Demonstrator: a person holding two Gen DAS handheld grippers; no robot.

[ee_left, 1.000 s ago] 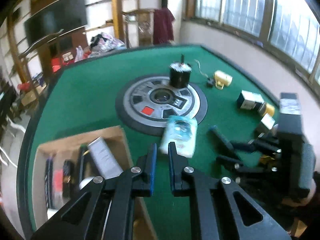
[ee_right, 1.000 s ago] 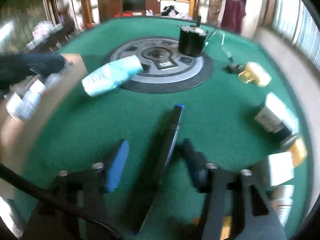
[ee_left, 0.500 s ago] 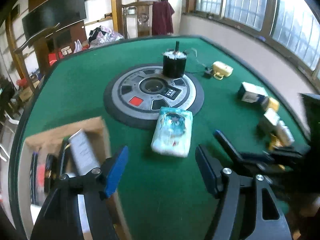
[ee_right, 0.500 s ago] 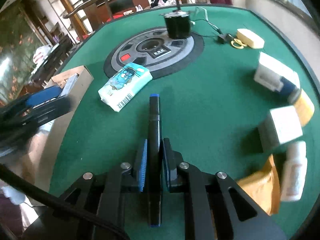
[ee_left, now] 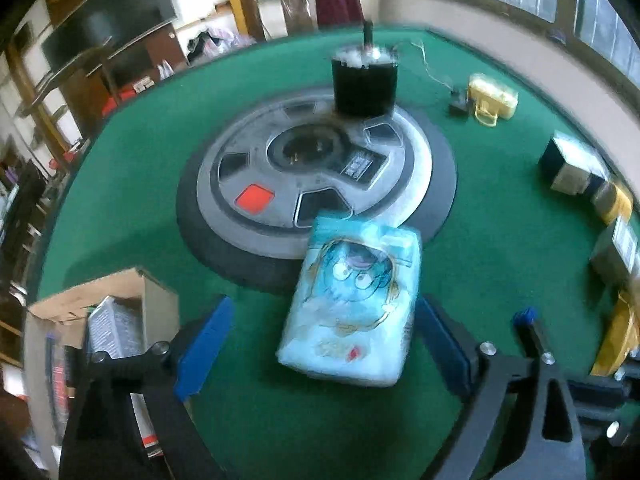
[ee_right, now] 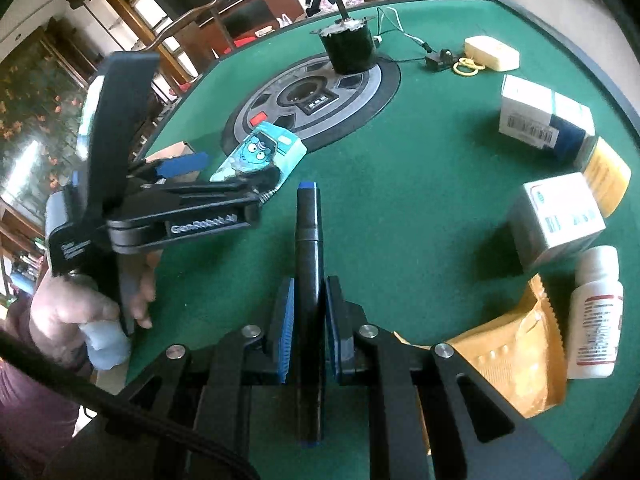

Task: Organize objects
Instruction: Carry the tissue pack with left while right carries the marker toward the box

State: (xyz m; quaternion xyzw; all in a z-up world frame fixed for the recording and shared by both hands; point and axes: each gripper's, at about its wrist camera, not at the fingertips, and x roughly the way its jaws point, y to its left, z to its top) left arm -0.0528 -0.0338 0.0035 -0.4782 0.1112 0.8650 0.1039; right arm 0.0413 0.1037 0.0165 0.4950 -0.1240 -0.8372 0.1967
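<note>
Left gripper (ee_left: pixel 320 340): jaws spread wide, straddling tissue pack (ee_left: pixel 352 304) lying flat on green table (ee_left: pixel 500 220), its far end overlapping grey round panel (ee_left: pixel 316 172); wide spread suits pack's breadth, pads not yet touching. Right gripper (ee_right: pixel 307 328): pads pinching black marker (ee_right: pixel 308 240) along finger axis, blue tip forward, so it can slide lengthwise. Cardboard box (ee_left: pixel 100 300) at left, partly filled, likely destination. Small cartons (ee_right: pixel 560 216), white bottle (ee_right: pixel 596 312) wait at right.
</note>
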